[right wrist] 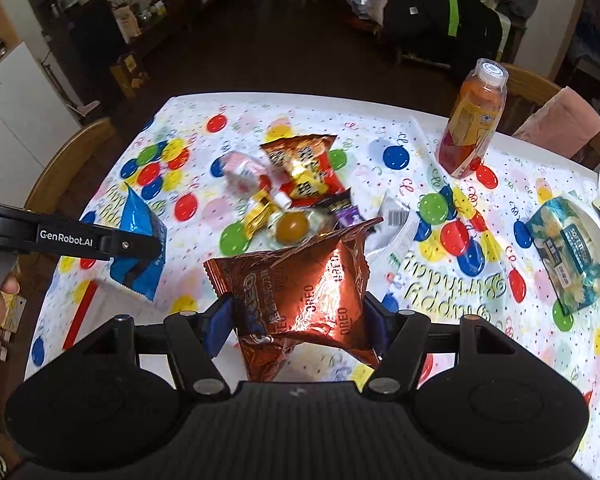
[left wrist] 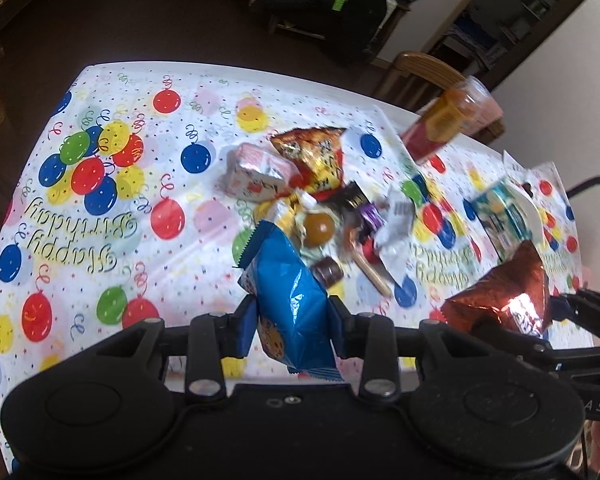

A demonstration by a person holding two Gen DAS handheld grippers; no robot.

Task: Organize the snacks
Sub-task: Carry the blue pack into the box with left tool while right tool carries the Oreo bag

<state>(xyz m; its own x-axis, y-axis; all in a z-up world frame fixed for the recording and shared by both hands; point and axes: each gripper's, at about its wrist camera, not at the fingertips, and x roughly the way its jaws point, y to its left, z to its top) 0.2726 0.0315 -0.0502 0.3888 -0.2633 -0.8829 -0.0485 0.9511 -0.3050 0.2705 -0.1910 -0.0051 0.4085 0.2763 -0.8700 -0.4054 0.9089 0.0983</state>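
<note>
The left hand-held gripper (left wrist: 292,320) is clamped on a blue snack packet (left wrist: 288,296), its blue pads pressing the packet's two sides. The packet's long axis runs forward along the fingers, its serrated end pointing toward the snack pile (left wrist: 320,200) in the middle of the counter (left wrist: 100,240); it is lifted above the balloon-print cloth, just short of the pile.

The right hand-held gripper (right wrist: 300,320) grips a copper Oreo packet (right wrist: 296,280) by its lower half. This packet stands roughly upright between the fingers, its crimped top edge tilted toward the pile and held above the cloth on the pile's near side.

In the pile, a round caramel-coloured sweet (right wrist: 293,227) lies nearest both packets. Beyond and right of the pile an orange juice bottle (right wrist: 474,120) stands upright; well right of the pile lies a teal tissue pack (right wrist: 568,256).
</note>
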